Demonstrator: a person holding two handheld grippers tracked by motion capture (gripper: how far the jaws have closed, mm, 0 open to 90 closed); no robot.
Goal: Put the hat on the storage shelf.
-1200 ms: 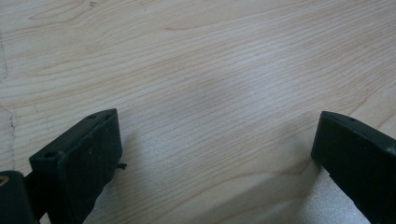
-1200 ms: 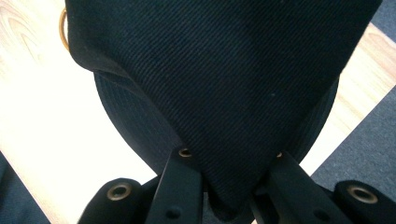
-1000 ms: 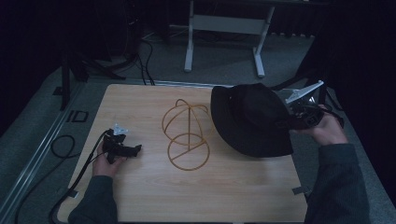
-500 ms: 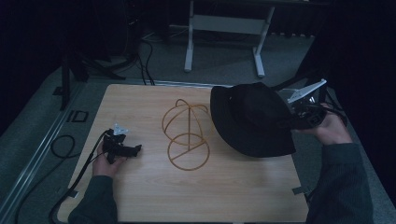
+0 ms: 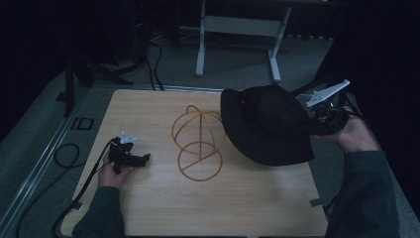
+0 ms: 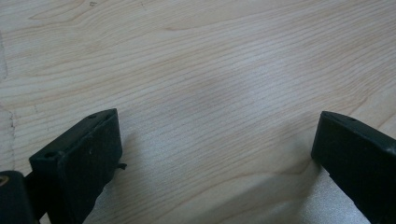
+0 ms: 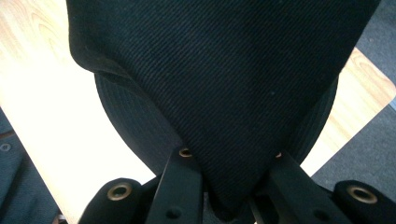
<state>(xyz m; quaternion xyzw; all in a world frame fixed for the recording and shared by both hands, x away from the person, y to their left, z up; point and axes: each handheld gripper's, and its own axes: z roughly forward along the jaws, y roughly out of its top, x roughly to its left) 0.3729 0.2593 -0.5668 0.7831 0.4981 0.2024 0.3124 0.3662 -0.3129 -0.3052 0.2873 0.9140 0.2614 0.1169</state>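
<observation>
Right tongs (image 5: 317,124) pinch the black hat (image 5: 265,124) by its crown, held off the table's (image 5: 148,208) right edge, beside the wire stand (image 5: 198,144), probably bound there. Left tongs (image 5: 133,158) spread, parked near the left edge.

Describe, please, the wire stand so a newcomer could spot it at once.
On the pale wooden table, look near the middle, left of the black fabric brimmed hat. There stands the golden wire hat stand: a flat ring base with arched hoops above, the one see-through frame there.

Black hat (image 5: 265,126), pale woodgrain table (image 5: 233,208)
</observation>
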